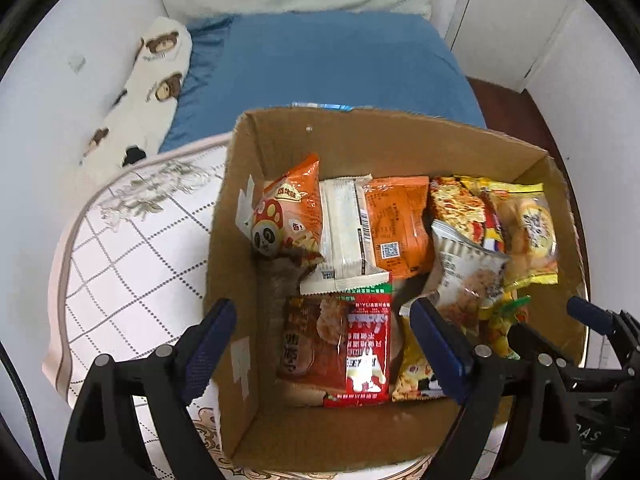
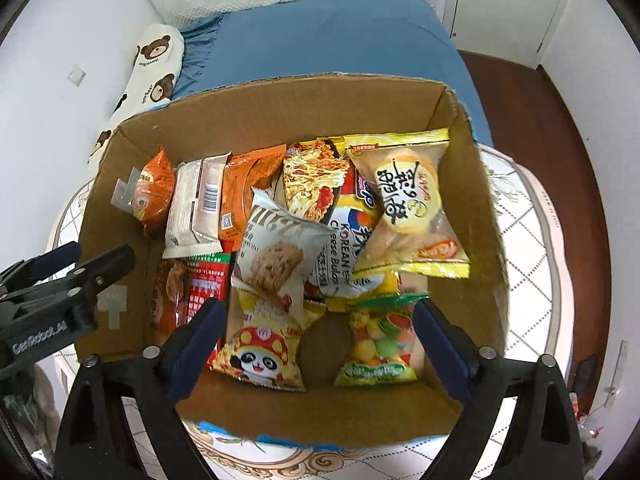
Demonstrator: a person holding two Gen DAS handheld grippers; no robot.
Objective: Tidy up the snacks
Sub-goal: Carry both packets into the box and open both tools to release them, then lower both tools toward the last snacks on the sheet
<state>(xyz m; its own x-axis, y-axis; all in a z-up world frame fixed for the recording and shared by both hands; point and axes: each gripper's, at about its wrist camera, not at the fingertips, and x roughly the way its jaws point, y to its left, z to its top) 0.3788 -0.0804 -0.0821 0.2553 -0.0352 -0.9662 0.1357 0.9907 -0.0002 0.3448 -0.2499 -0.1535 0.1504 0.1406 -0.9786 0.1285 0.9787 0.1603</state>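
Red packet (image 1: 366,350) partly under wrappers

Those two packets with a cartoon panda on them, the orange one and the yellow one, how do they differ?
The orange panda packet stands on edge against the box's far left side; the yellow panda packet lies flat near the front. The orange one is wedged beside the white packet, while the yellow one is partly covered by the grey biscuit packet. Both show a panda in a red mushroom cap and sit inside the cardboard box.
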